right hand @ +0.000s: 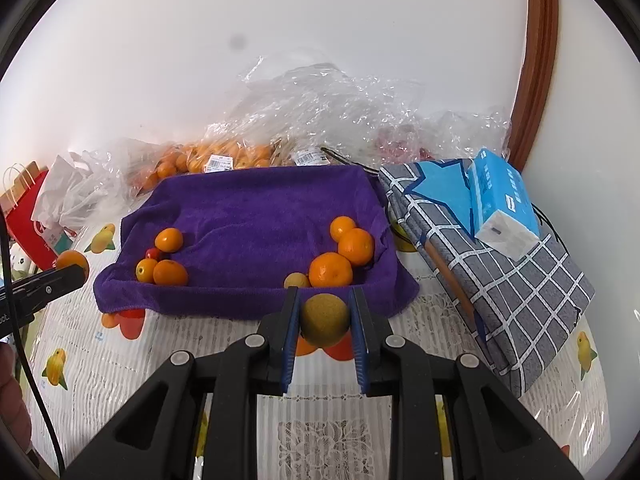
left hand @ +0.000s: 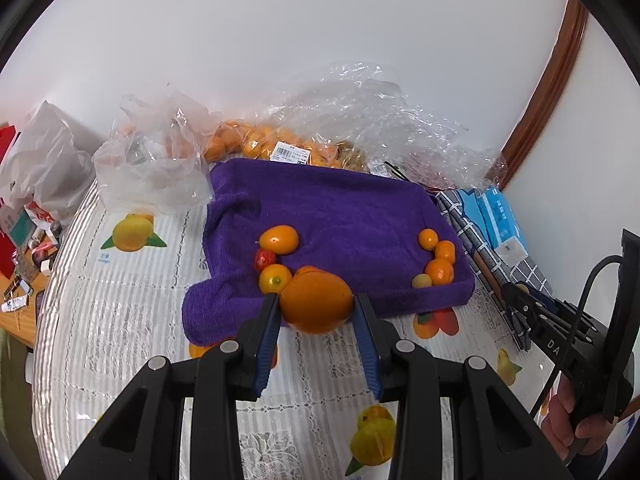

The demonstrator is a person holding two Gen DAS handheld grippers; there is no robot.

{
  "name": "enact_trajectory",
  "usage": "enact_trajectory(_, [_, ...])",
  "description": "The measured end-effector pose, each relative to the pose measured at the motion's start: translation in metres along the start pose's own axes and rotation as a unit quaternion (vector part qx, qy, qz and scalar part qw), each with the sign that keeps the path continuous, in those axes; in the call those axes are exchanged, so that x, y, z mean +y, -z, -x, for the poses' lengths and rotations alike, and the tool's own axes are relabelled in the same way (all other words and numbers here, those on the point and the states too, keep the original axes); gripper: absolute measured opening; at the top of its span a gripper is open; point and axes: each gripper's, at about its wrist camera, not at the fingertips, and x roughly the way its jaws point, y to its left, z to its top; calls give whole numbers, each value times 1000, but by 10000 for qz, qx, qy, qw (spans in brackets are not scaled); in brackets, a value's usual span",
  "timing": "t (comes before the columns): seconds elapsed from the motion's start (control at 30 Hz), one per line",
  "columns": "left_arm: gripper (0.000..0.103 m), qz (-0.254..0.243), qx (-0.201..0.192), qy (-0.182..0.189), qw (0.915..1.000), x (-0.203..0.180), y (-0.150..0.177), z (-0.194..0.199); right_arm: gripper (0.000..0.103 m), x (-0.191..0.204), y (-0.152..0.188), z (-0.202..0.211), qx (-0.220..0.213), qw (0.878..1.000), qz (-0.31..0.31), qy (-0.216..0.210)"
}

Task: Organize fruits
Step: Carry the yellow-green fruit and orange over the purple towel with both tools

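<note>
My left gripper [left hand: 316,300] is shut on a large orange [left hand: 316,304], held over the near edge of the purple towel [left hand: 336,208]. My right gripper [right hand: 324,296] is shut on a small yellow-brown round fruit [right hand: 324,320], just in front of the purple towel [right hand: 256,208]. On the towel's left lie oranges [left hand: 279,239] and a small red fruit [left hand: 265,260]. On its right sit several oranges [right hand: 331,270] and a small tan fruit [right hand: 297,281]. The left gripper with its orange [right hand: 72,261] shows at the left edge of the right wrist view.
Clear plastic bags [left hand: 360,120] with more oranges [right hand: 224,156] lie behind the towel by the white wall. A folded checked cloth [right hand: 500,272] with a blue tissue pack [right hand: 504,204] is on the right. A white bag [left hand: 152,160] and clutter are on the left. The fruit-print tablecloth [left hand: 120,320] covers the table.
</note>
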Motion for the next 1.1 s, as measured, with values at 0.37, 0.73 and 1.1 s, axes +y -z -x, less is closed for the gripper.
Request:
enact_trajectory(0.37, [35,14,17,10,10000,4,-9,-8,24,1,-9,-11,13,10000,26,-26])
enact_trajectory(0.73, [35,22,31,17,10000,5,-15,-15,24,1,-16,-18,-4,10000,47,-28])
enact_trajectory(1.1, [35,-5,28,63,10000,1,-28,-29,24,2,-30,-30,-29,10000,78,-36])
